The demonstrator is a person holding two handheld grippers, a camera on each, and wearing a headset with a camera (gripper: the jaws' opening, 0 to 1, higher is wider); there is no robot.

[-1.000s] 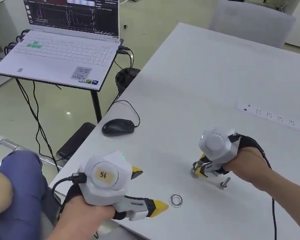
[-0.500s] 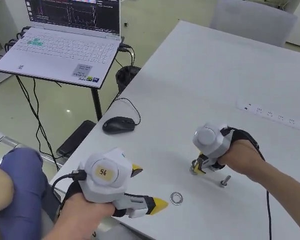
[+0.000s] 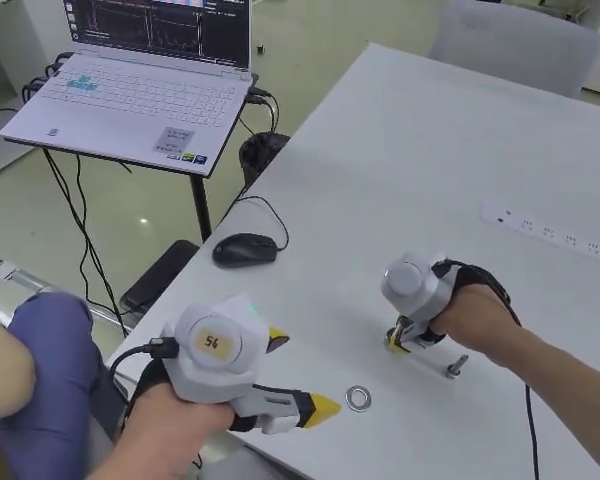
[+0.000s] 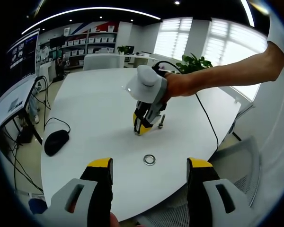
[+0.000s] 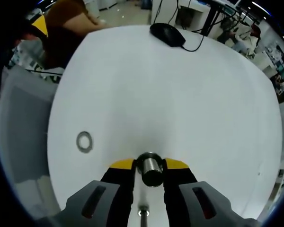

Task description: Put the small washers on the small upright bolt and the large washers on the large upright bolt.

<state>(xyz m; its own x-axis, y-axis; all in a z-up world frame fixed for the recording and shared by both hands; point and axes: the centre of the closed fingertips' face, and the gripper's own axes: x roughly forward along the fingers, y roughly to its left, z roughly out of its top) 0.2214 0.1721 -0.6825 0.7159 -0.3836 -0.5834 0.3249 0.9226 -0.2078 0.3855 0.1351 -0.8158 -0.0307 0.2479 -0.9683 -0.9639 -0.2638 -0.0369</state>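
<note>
Right tool (image 3: 398, 340): yellow-tipped jaws pressed against both sides of the large upright steel bolt (image 5: 150, 170), which the right gripper view shows end-on. The tips are at the same spot as a second ago, while the hand behind them has turned slightly.
Left tool (image 3: 300, 373): jaws spread wide with nothing between them, held low over the near edge of the white bench (image 3: 430, 150). Its place beside the washer has not changed in the last second.
Flat silver washer (image 3: 358, 398): lying loose on the bench just beyond the left tool's tips, between the two tools. It has not moved.
Small upright steel bolt (image 3: 455, 367): standing just beside the right hand, near the large bolt and apart from the washer, where it stood before.
Bench edge: a black computer mouse (image 3: 245, 250) with its cable lies at the far left, well apart from the bolts. A white power strip (image 3: 550, 232) lies at the right.
Beyond the bench: an open silver laptop (image 3: 140, 95) on a stand.
</note>
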